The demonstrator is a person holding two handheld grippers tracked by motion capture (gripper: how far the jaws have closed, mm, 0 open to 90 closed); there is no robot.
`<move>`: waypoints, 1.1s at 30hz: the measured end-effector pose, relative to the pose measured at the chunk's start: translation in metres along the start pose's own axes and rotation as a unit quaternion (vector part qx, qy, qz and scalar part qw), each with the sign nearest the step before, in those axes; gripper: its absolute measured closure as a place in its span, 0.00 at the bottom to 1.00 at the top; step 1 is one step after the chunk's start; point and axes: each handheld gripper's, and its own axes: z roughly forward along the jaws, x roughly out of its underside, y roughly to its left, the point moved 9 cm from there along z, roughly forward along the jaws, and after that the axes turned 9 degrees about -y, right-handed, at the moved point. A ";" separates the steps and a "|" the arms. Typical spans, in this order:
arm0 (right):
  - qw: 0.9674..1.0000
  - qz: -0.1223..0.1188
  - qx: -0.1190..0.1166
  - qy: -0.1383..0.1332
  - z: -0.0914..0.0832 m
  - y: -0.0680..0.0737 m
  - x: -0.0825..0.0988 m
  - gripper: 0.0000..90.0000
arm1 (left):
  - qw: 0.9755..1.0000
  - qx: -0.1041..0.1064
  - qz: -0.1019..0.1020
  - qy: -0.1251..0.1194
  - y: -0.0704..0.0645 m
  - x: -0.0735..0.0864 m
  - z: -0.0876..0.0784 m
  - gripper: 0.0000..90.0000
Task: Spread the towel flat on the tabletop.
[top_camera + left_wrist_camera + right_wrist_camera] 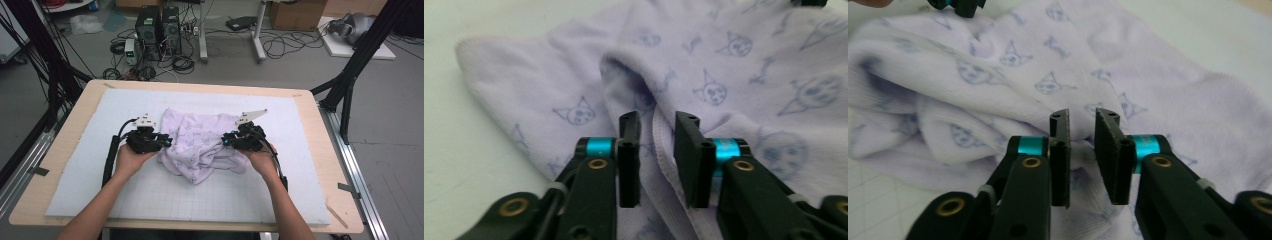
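High view: fixed above the person's side, facing forward and down over the whole bench (320,165). Gripper views: each close and low, looking along its own jaws. All three share the lilac printed cloth (195,140) (734,65) (1013,80).

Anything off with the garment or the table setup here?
Nothing damaged or spilled. The lilac printed garment lies crumpled and bunched on the white mat, not flat. The left gripper and right gripper straddle folds at its opposite edges.

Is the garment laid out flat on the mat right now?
No, the lavender garment lies crumpled in folds on the white mat, between the two grippers.
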 end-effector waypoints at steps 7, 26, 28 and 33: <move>0.998 -0.050 -0.022 -0.036 -0.023 0.037 -0.007 0.77 | 0.999 0.035 0.031 -0.026 -0.020 0.000 -0.037 0.69; 0.995 -0.046 -0.081 0.033 0.047 0.062 0.029 0.99 | 0.998 0.038 0.044 0.020 -0.037 0.031 0.005 0.92; 0.995 -0.053 -0.082 0.031 0.041 0.061 0.026 0.99 | 0.998 0.039 0.039 0.013 -0.036 0.028 -0.001 0.95; 0.995 -0.056 -0.080 0.014 0.020 0.064 0.016 0.99 | 0.998 0.039 0.043 -0.003 -0.038 0.021 -0.016 0.95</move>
